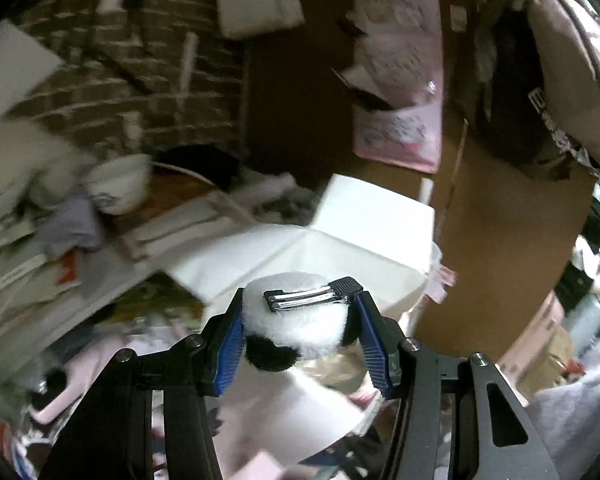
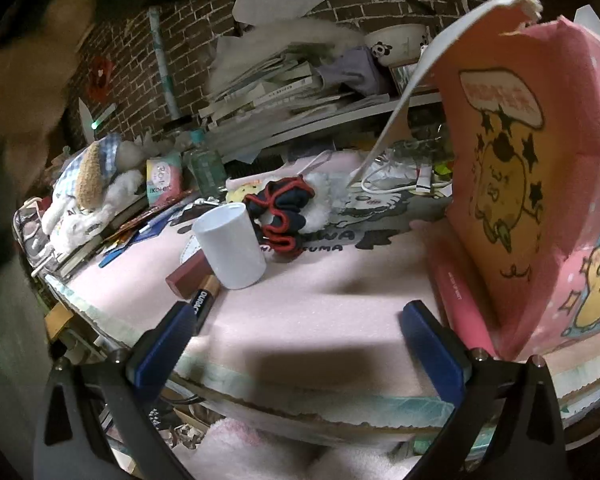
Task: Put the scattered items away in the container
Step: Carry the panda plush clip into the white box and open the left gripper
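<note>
My left gripper (image 1: pixel 300 320) is shut on a fluffy white-and-black panda hair clip (image 1: pixel 300 316), metal clasp facing up, held in the air above the white inside of the open box (image 1: pixel 340 236). My right gripper (image 2: pixel 296 324) is open and empty, low over the pink mat (image 2: pixel 320 280). In the right wrist view the pink cartoon box (image 2: pixel 532 184) stands at the right with its lid up. On the mat lie a white cup (image 2: pixel 232 246), a navy-and-red scrunchie (image 2: pixel 280 212), a Duracell battery (image 2: pixel 204 298), a dark red lipstick (image 2: pixel 188 276) and a pink tube (image 2: pixel 456 300).
A shelf (image 2: pixel 320 120) stacked with books, papers and a panda bowl (image 2: pixel 396 42) runs behind the mat. Plush toys (image 2: pixel 96 184) and packets crowd the left. A brick wall (image 2: pixel 140 40) stands behind. A cardboard panel (image 1: pixel 500 272) rises at the right of the left wrist view.
</note>
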